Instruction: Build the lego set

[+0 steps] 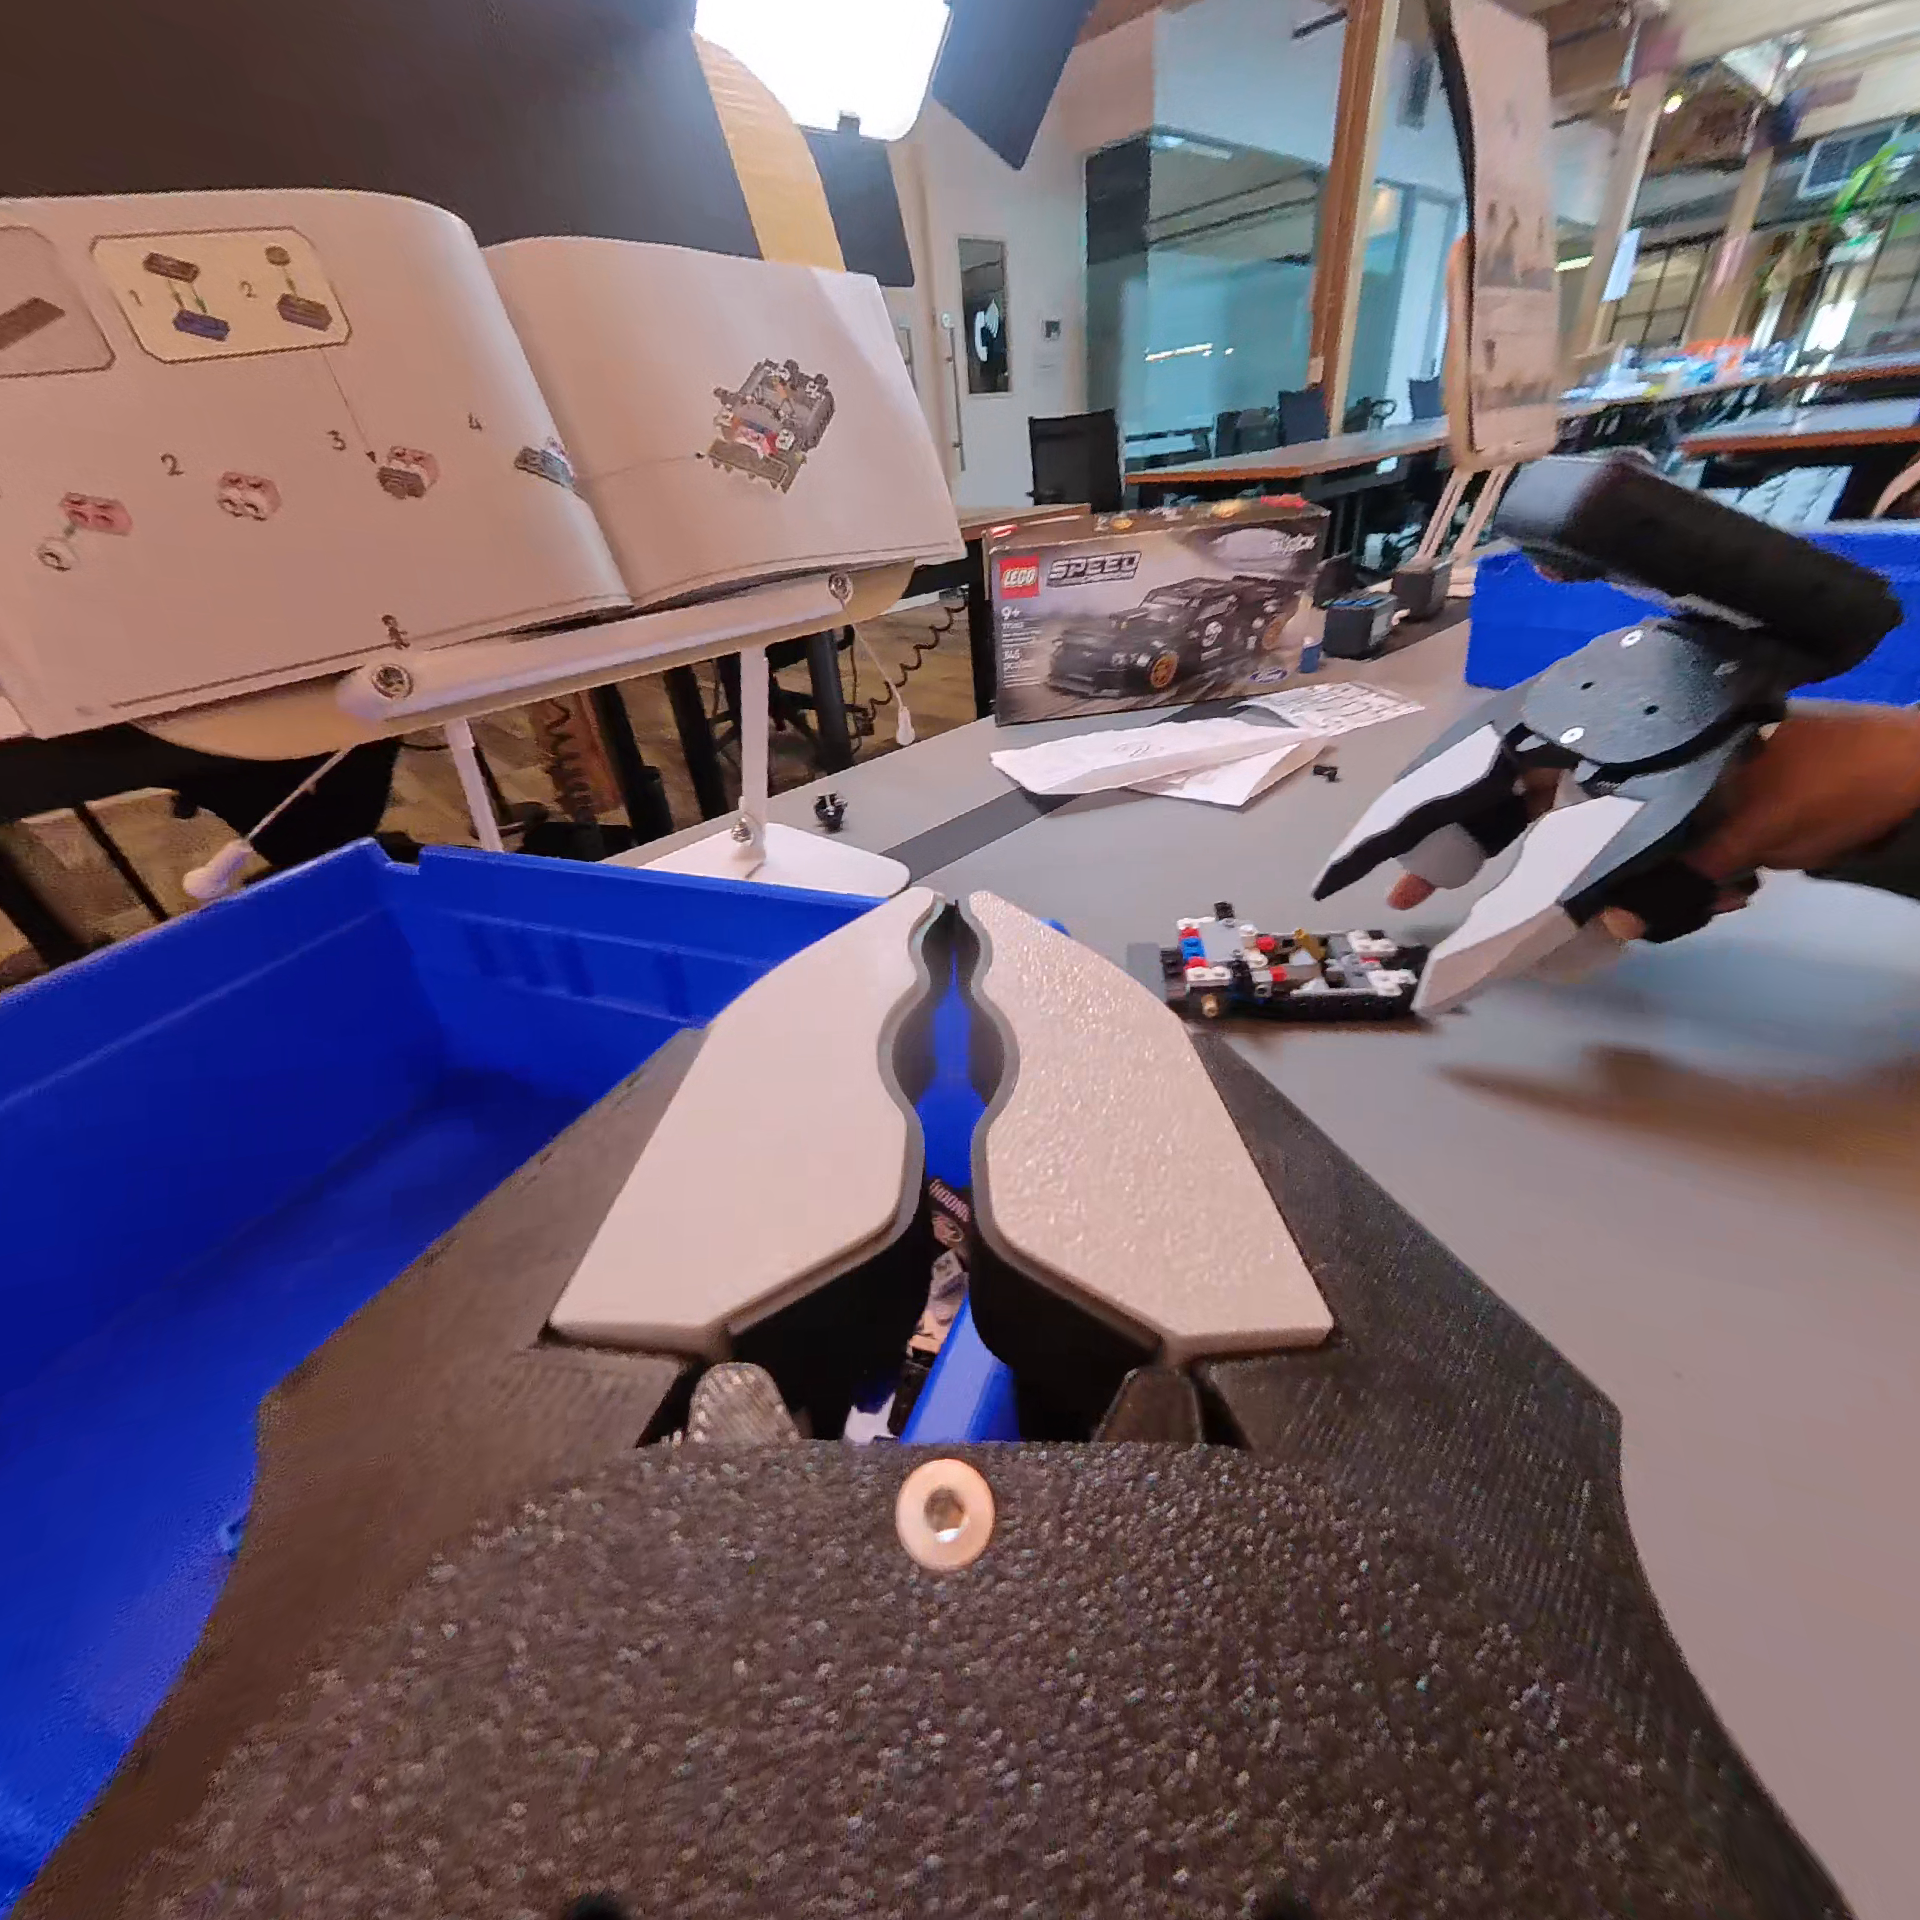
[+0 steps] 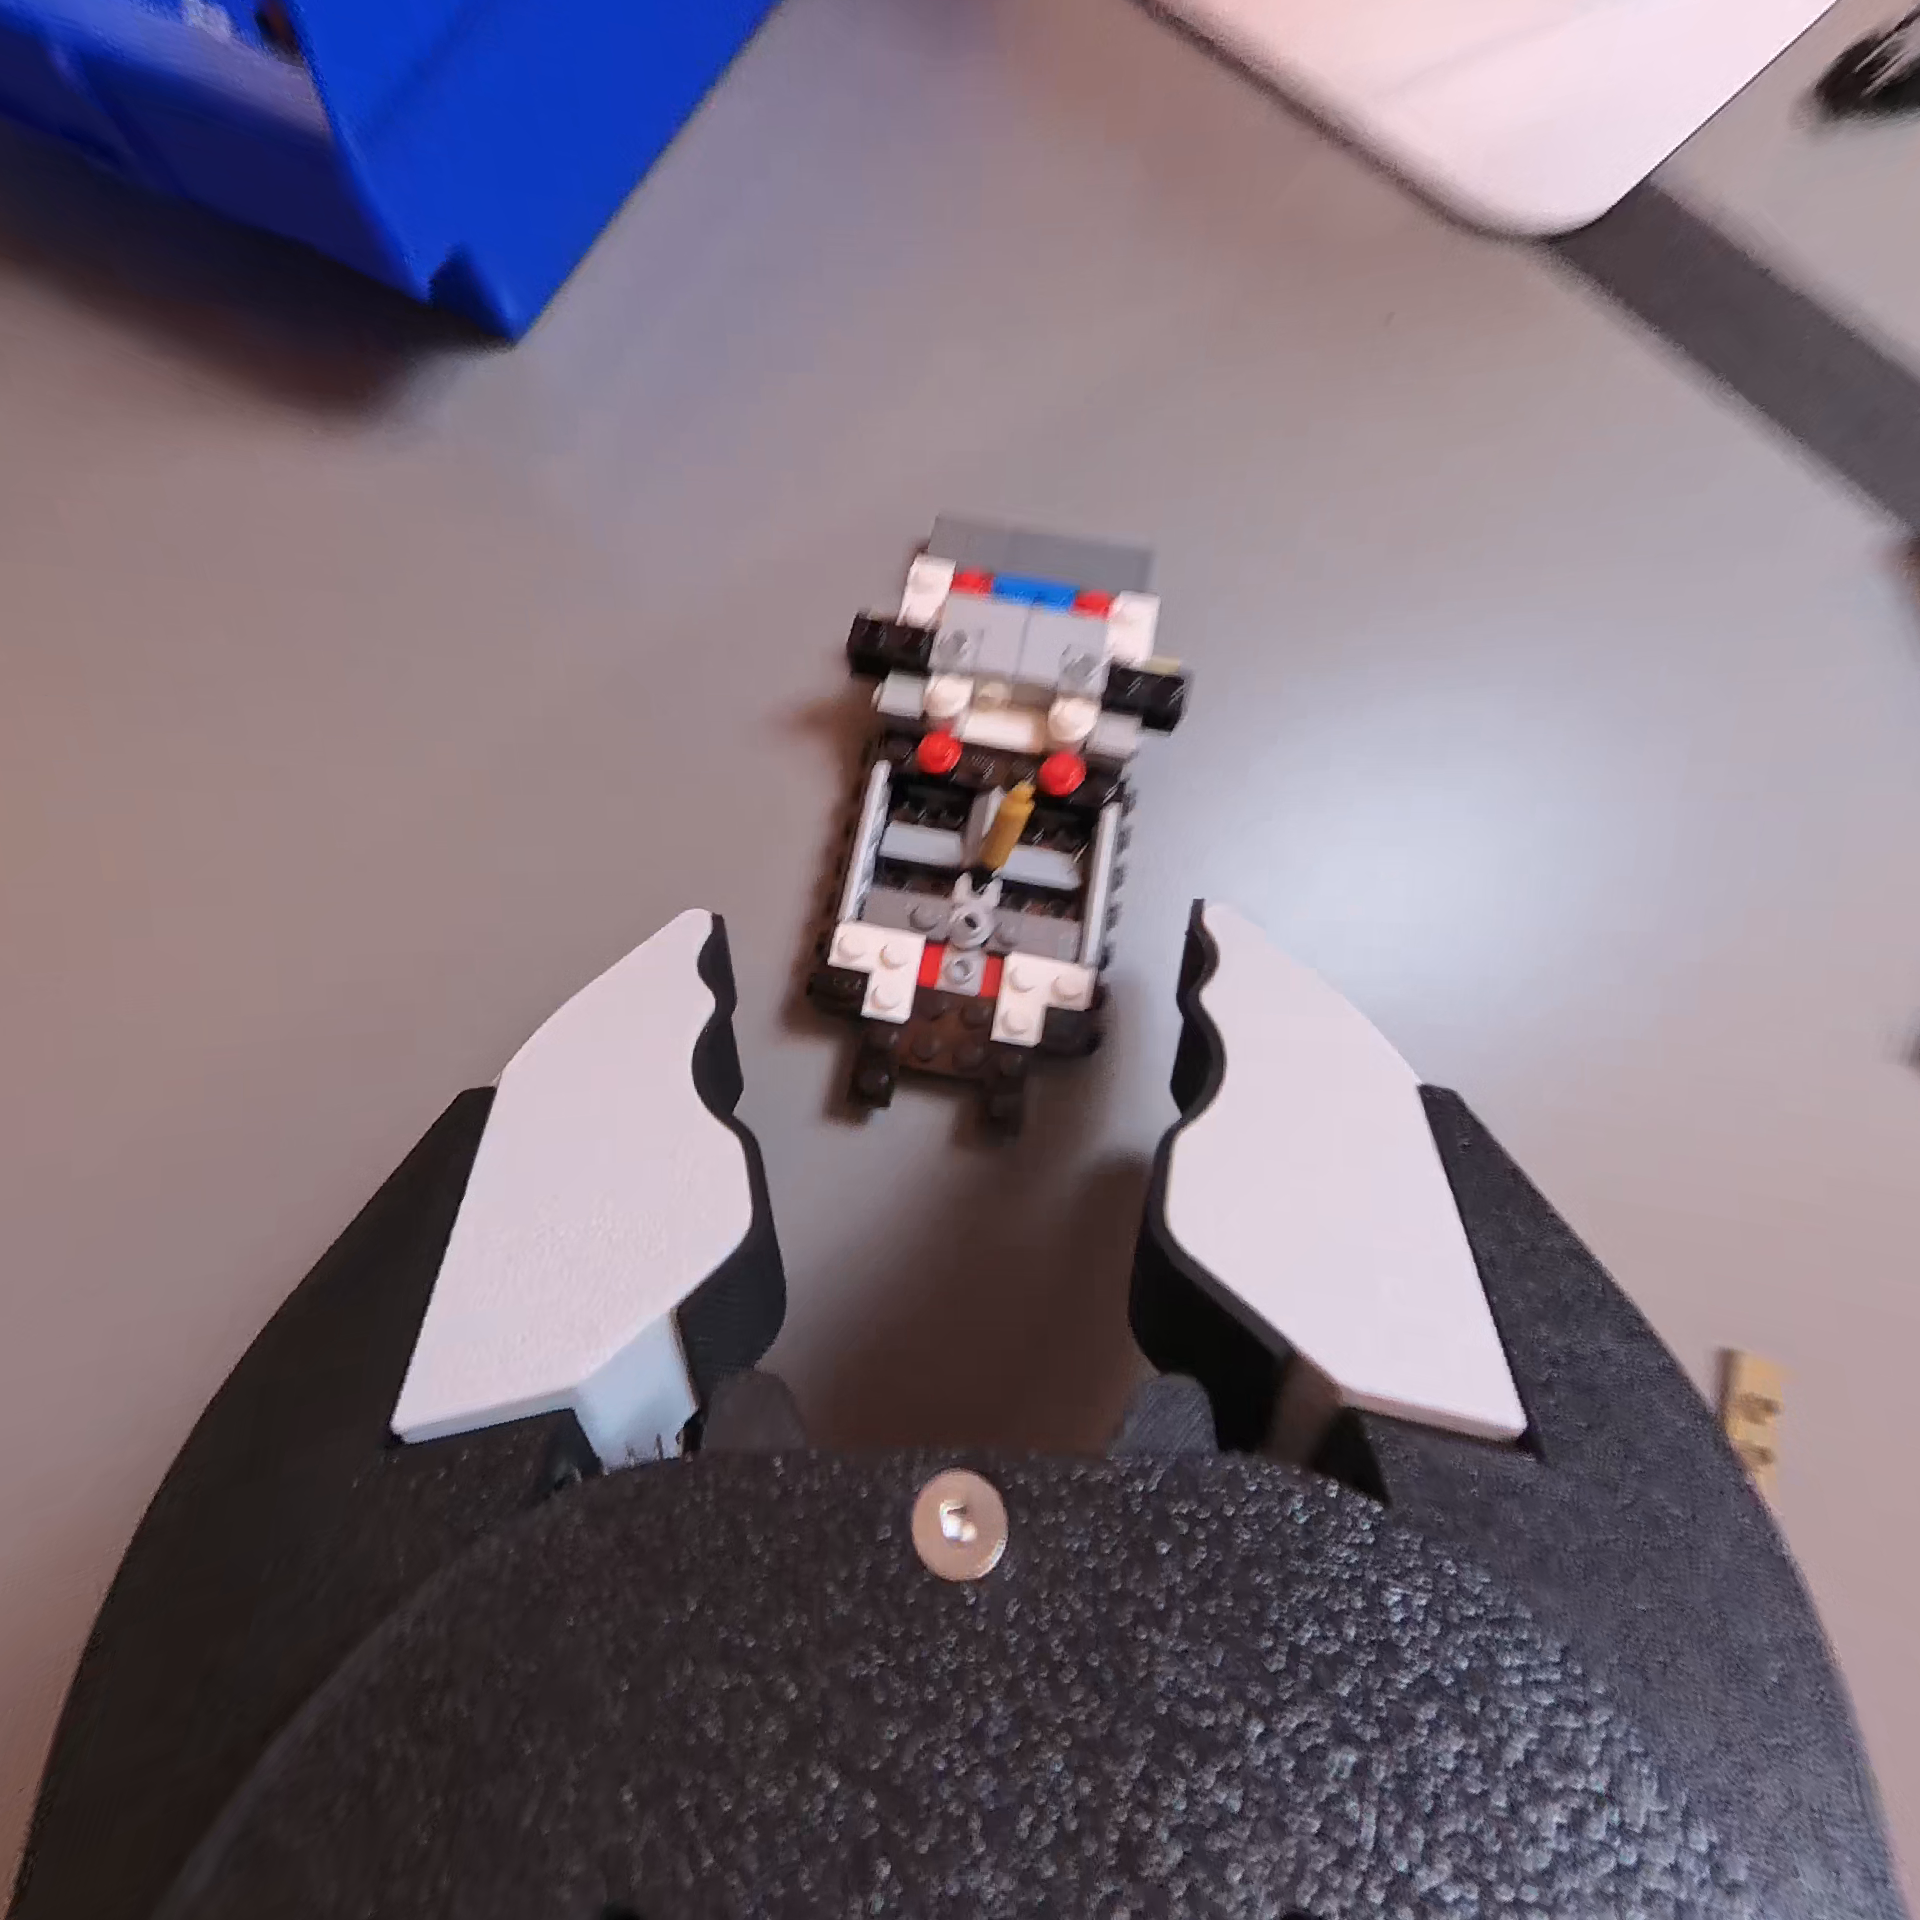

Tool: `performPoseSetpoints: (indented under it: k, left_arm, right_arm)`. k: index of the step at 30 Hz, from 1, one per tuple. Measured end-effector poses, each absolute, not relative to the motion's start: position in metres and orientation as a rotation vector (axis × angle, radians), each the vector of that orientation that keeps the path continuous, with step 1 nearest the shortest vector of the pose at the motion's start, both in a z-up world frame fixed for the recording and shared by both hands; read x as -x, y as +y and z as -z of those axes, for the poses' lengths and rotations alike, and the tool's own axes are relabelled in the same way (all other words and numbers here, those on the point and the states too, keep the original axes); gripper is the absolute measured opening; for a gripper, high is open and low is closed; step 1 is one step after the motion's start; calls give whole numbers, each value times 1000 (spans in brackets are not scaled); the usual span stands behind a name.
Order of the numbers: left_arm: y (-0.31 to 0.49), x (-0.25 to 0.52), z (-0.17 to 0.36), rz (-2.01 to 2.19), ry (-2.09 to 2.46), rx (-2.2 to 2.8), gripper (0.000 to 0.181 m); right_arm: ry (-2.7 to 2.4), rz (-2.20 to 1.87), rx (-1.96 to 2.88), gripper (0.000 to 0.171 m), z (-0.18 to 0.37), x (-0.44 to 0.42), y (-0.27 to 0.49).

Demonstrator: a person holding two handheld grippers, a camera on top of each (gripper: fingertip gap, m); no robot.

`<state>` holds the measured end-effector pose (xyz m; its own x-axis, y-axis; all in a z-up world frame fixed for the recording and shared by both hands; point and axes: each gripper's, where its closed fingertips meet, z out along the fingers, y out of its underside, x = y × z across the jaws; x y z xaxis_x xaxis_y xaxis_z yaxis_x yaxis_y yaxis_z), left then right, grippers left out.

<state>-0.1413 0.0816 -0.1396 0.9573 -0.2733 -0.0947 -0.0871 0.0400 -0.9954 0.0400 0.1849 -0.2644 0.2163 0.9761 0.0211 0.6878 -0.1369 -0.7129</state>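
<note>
A partly built brick car in black, white, grey and red lies flat on the grey table. My right gripper is open, its fingers on either side of the car's near end, a little above the table. In the left wrist view it comes in from the right, held by a gloved hand, with one fingertip at the car. My left gripper is shut, with nothing visible between its tips. It hovers over the right edge of a blue bin. Loose small pieces show through the gap between its fingers.
An open instruction booklet rests on a white stand behind the bin. A set box, paper sheets and a second blue bin lie farther back. A small black part and a tan part lie on the table. Some 25 cm of space lies between my two pairs of fingers.
</note>
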Motion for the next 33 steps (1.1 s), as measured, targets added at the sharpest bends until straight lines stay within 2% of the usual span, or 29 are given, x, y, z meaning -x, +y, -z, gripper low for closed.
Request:
performPoseSetpoints:
  k: [3, 6, 20, 22, 25, 29, 33]
  left_arm:
    - [84, 140, 145, 90, 336, 1534, 0]
    - [84, 133, 150, 99, 376, 1550, 0]
    - [86, 124, 165, 31, 469, 1593, 0]
    - [86, 125, 164, 37, 463, 1591, 0]
    - [86, 126, 163, 35, 454, 1593, 0]
    - [85, 127, 163, 42, 438, 1594, 0]
    - [86, 125, 164, 37, 454, 1595, 0]
  right_arm:
    - [-1576, -531, 1951, 77, 279, -44, 184]
    - [-1541, -514, 1993, 60, 278, -44, 186]
    - [-1476, -435, 2027, 59, 277, -23, 165]
    - [-1489, -446, 1999, 65, 275, -23, 165]
    - [-1445, -531, 1881, 70, 245, -14, 170]
    - [-1286, -563, 1638, 66, 171, 18, 196]
    - [-1218, -581, 1470, 61, 106, 95, 219]
